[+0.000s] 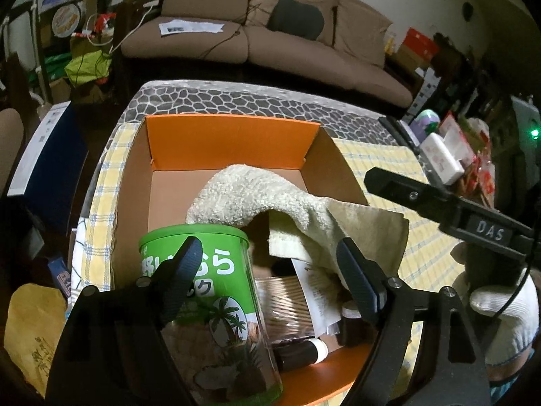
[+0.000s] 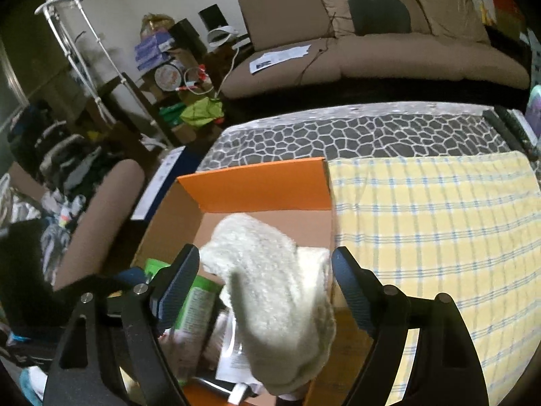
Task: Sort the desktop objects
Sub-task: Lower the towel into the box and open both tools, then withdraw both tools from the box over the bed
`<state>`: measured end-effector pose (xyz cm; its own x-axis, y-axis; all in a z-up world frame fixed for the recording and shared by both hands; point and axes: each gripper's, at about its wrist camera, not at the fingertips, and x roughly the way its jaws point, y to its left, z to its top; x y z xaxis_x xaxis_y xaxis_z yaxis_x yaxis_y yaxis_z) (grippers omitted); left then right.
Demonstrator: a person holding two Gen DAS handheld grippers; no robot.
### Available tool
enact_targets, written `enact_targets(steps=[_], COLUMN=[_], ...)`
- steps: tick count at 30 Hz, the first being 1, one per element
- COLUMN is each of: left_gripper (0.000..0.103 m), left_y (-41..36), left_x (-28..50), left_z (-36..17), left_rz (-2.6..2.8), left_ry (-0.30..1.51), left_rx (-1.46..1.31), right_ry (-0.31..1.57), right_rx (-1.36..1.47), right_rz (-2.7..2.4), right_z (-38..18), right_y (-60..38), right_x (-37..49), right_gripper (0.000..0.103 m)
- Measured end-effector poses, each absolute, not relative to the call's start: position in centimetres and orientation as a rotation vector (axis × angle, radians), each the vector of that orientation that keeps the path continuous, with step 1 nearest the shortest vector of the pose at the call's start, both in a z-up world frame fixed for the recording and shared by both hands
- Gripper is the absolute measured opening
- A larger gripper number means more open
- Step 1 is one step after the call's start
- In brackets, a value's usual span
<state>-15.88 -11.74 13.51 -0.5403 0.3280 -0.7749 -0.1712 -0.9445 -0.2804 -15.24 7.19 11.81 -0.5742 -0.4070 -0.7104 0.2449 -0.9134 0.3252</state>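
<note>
An orange cardboard box (image 1: 233, 142) stands on a yellow checked cloth (image 1: 419, 247). Inside it are a green-lidded clear jar (image 1: 203, 291), a cream towel (image 1: 270, 196) draped over the right wall, a striped packet (image 1: 287, 304), a small dark bottle (image 1: 301, 352) and a paper slip. My left gripper (image 1: 267, 264) is open above the box's near end, its left finger in front of the jar. My right gripper (image 2: 265, 277) is open over the towel (image 2: 270, 291), which lies between its fingers untouched. The right gripper's body also shows in the left wrist view (image 1: 439, 203).
The box (image 2: 257, 186) sits at the cloth's left edge (image 2: 439, 223) on a table with a grey pebble-pattern cover (image 2: 355, 132). A brown sofa (image 2: 372, 57) stands behind. A brown chair (image 2: 101, 209) and clutter are at the left; white packets (image 1: 439, 159) at the right.
</note>
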Motion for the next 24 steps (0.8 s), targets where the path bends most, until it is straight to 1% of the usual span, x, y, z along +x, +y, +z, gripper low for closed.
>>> enact_targets(steps=[9, 14, 18, 19, 24], left_gripper=[0.08, 0.08, 0.081, 0.082, 0.083], left_y=[-12.1, -12.1, -11.8, -11.8, -11.3], left_x=[-15.5, -14.5, -13.7, -13.5, -12.0], left_z=[13.9, 14.2, 14.3, 14.4, 15.1], left_rz=[2.523, 2.536, 2.547, 2.55, 2.577], left_ry=[-0.229, -0.2, -0.167, -0.156, -0.092], left_rx=[-1.313, -1.302, -1.3, -1.297, -1.252], right_ry=[-0.125, -0.042, -0.043, -0.045, -0.089], right_rx=[1.243, 1.237, 1.222, 1.22, 1.213], right_rz=[-2.536, -2.559, -2.572, -2.575, -2.581], right_z=[10.9, 11.5, 11.9, 12.0, 12.0], right_y=[6.6, 6.7, 7.1, 7.1, 7.7], right_x=[-13.8, -12.6, -11.4, -11.0, -8.8], right_gripper=[0.084, 0.084, 0.084, 0.084, 0.085])
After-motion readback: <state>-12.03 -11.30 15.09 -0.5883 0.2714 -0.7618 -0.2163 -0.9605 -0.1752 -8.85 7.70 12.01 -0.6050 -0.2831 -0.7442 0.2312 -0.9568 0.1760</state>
